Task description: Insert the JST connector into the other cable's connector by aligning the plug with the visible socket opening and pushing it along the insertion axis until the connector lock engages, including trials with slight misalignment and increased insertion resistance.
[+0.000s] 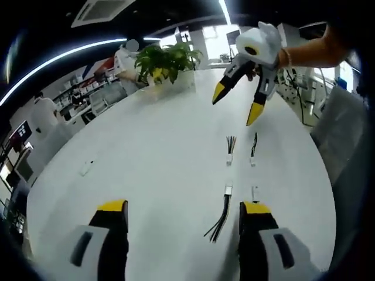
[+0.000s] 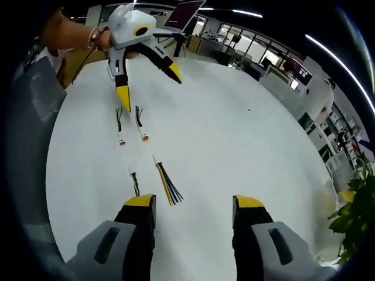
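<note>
JST cables, left gripper view: four short cable pieces lie flat on the white table (image 1: 146, 152), in two facing pairs between your two grippers.
Near pair: multi-wire cable (image 1: 221, 215) with a white connector at its far end sits just left of your right jaw; a small white connector (image 1: 255, 192) lies just beside it to the right, close to that jaw's tip.
Far pair: second multi-wire cable (image 1: 230, 148) and thin dark cable (image 1: 254, 147), each ending in a white connector that faces the near pair across a small gap. Nothing mated.
Left gripper (image 1: 184, 206): your jaws stand wide apart, nothing between them, low over the table, short of the cables.
Right gripper (image 1: 237, 107): enters from the upper right, held in your hand (image 1: 304, 54), jaws spread, yellow tips above the far pair, not touching them.
Background: potted plant (image 1: 167, 63) at the far table edge.

JST cables, right gripper view: same four pieces, seen from the opposite end.
Near pair: fanned multi-wire cable (image 2: 167, 184) and thin cable (image 2: 134, 182), both just ahead of your left jaw.
Far pair: two short cables with white connectors (image 2: 131, 127), under the left gripper's tips.
Right gripper (image 2: 194, 202): jaws apart, holding nothing.
Left gripper (image 2: 149, 90): jaws spread, one yellow tip hanging just above the far pair; contact not visible.
Table (image 2: 234, 134): white, round edge.
</note>
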Demonstrator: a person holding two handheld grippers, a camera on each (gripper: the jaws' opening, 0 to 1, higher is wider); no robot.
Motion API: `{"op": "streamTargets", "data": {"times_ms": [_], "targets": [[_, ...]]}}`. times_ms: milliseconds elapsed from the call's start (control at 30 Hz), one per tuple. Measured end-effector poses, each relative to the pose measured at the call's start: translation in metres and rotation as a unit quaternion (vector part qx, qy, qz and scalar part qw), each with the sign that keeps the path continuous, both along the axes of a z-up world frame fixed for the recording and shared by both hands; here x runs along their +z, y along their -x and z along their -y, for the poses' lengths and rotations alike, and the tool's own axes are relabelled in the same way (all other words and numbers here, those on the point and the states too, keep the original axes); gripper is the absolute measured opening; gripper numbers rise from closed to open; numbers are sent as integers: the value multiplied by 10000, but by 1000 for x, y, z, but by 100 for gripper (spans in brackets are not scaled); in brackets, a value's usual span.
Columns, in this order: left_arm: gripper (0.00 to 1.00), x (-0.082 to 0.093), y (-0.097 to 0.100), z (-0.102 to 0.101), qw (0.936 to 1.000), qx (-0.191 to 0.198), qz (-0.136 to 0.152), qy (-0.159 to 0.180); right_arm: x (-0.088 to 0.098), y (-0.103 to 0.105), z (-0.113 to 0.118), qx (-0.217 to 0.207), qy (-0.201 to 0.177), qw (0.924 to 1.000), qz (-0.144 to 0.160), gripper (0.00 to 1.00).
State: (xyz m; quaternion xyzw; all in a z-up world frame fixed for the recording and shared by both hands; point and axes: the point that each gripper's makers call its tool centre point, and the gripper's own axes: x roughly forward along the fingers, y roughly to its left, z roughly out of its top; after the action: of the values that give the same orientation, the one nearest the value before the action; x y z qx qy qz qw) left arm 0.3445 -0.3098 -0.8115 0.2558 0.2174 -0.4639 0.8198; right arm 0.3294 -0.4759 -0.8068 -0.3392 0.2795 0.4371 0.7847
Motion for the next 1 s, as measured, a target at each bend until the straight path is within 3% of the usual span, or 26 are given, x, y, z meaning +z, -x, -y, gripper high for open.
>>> {"op": "streamTargets", "data": {"times_ms": [267, 1000], "targets": [[64, -9, 4, 9, 9995, -174, -215, 124, -8, -2, -19, 285, -114, 9994, -136, 47], [54, -23, 12, 23, 9975, -437, -515, 218, -26, 6, -40, 773, -96, 9954, -565, 35]]}}
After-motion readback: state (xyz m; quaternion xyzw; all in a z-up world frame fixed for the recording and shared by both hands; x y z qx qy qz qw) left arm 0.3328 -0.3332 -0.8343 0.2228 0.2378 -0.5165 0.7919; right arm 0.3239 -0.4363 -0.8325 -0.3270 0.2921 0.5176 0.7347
